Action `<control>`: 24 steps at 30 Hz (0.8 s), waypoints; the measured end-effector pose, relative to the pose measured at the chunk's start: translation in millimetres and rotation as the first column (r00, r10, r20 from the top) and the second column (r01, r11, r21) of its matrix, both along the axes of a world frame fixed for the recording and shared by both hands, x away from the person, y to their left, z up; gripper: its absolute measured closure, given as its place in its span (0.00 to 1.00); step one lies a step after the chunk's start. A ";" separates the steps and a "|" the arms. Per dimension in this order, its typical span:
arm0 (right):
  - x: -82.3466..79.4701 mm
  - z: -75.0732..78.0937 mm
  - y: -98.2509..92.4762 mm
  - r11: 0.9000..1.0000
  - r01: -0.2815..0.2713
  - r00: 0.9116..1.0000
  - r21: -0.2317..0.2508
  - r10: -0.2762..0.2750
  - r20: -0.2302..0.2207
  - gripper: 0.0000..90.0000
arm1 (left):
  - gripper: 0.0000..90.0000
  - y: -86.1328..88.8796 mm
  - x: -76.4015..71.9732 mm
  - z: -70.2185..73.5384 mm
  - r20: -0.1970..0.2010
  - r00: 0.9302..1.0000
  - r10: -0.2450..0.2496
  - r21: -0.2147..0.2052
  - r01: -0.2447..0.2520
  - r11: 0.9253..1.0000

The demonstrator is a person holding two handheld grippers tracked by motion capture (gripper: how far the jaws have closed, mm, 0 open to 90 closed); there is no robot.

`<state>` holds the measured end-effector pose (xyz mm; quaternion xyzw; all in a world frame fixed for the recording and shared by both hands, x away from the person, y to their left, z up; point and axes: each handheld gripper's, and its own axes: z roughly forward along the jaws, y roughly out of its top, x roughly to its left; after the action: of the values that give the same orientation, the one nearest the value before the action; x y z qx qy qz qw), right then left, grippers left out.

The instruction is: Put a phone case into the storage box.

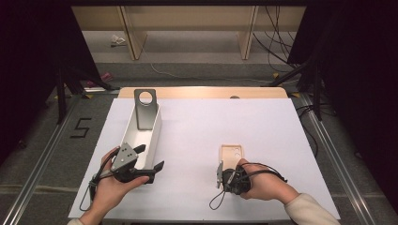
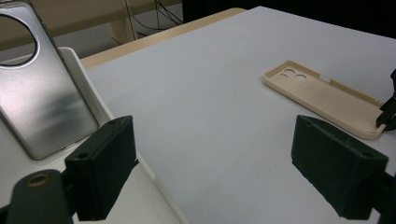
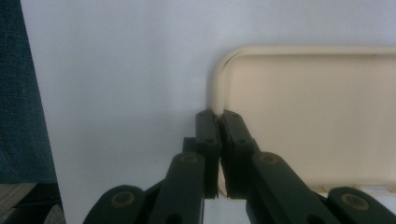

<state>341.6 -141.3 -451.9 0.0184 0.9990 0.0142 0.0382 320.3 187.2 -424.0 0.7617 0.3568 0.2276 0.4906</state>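
High view: white table (image 1: 202, 136), dim surroundings

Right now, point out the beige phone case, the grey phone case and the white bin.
beige phone case (image 2: 322, 98), left gripper view, on its flat inner face.
grey phone case (image 1: 146, 115), high view, on its back below the round hole.
white bin (image 1: 154, 140), high view, on its right wall.

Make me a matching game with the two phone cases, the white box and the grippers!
Things:
1 beige phone case
2 silver phone case
3 left gripper
4 right gripper

States:
A fingers wide open
B leaning upright in the white box
C fingers pinching a rim
D lying flat on the white table

Pairs: 1-D, 2-B, 3-A, 4-C
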 end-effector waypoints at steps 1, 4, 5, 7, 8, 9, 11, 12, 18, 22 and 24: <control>0.0 0.2 -0.5 1.000 0.003 1.000 0.003 -0.003 -0.004 0.97 | 0.15 0.0 0.0 0.0 0.000 1.000 0.000 0.000 0.000 1.000; 2.4 1.0 -3.2 0.999 0.002 1.000 0.033 -0.001 -0.022 0.97 | 0.15 0.1 0.0 0.0 -0.001 1.000 0.001 -0.002 -0.001 1.000; 3.0 1.2 -4.5 0.999 0.005 1.000 0.052 -0.004 -0.029 0.97 | 0.16 0.2 0.0 0.0 0.000 1.000 0.003 -0.002 -0.003 1.000; 3.8 3.0 -6.4 0.997 0.014 0.999 0.076 -0.011 -0.038 0.97 | 0.16 0.7 0.1 -0.1 -0.001 1.000 0.004 -0.003 -0.004 1.000; 5.0 4.7 -7.2 0.996 0.006 0.999 0.084 -0.003 -0.036 0.97 | 0.16 0.9 0.2 -0.1 -0.001 1.000 0.005 -0.003 -0.005 1.000; 5.4 6.0 -8.1 0.995 0.010 0.999 0.102 -0.006 -0.033 0.97 | 0.16 1.0 0.2 0.0 -0.001 1.000 0.005 -0.002 -0.005 1.000; 5.9 9.3 -9.8 0.991 0.020 0.999 0.132 -0.016 -0.030 0.97 | 0.16 0.8 0.1 0.1 0.000 1.000 0.005 -0.004 -0.005 1.000; 5.9 12.0 -10.8 0.990 0.033 0.999 0.137 -0.028 -0.041 0.97 | 0.16 0.7 0.1 0.1 0.000 1.000 0.005 -0.004 -0.005 1.000; 10.1 20.7 -15.9 0.969 0.057 0.998 0.242 -0.056 -0.011 0.97 | 0.16 0.8 0.2 0.4 0.005 1.000 0.005 -0.008 -0.005 1.000; 11.6 26.0 -17.6 0.950 0.075 0.996 0.304 -0.084 0.018 0.97 | 0.16 0.9 0.2 0.3 0.005 1.000 0.006 -0.008 -0.006 1.000; 12.2 28.2 -18.3 0.942 0.081 0.995 0.327 -0.096 0.029 0.97 | 0.16 0.9 0.2 0.4 0.006 1.000 0.005 -0.007 -0.005 1.000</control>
<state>353.8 -159.6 -423.7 0.0691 0.9800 0.1774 0.0576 320.5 188.1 -423.6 0.7583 0.3582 0.2299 0.4938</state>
